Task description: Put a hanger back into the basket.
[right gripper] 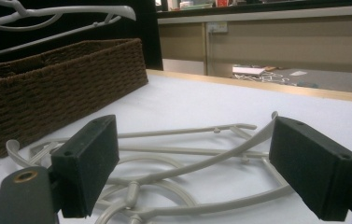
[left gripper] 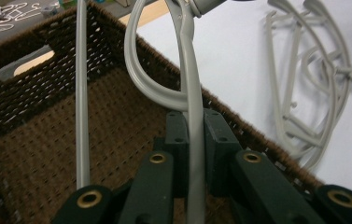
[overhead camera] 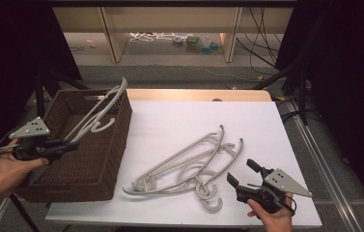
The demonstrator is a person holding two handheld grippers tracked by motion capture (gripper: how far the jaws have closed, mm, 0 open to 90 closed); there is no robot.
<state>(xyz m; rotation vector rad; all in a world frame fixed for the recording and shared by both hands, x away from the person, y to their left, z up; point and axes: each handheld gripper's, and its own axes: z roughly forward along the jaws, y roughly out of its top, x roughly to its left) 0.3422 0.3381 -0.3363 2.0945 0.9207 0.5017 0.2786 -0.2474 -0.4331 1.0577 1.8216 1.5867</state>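
Left claw (overhead camera: pixel 68 144) is clamping its jaws tight on a thin bar of a grey hanger (overhead camera: pixel 100 108), holding it over the open basket (overhead camera: pixel 97 164); in the left gripper view the bar (left gripper: pixel 193 140) is running straight up between the two black pads, which are pressing on it from both sides, and the hanger's curved part is looping above the basket's near rim. From the high view the hanger is slanting up and away from the claw, its far end sticking out above the basket's back corner, clear of the weave as far as can be told. The basket is sitting on the left edge of the white worktop (overhead camera: pixel 170 116), and the left hand (overhead camera: pixel 3 174) is hanging beside its outer wall. Right claw (overhead camera: pixel 242 173) is standing wide open with nothing between its jaws, resting low at the front right of the worktop, its tips just beside the hook of the hanger pile (overhead camera: pixel 189 166). In the right gripper view the pile (right gripper: pixel 187 158) is lying flat between and beyond the open pads, untouched, several hangers tangled together, with the basket farther off at the left
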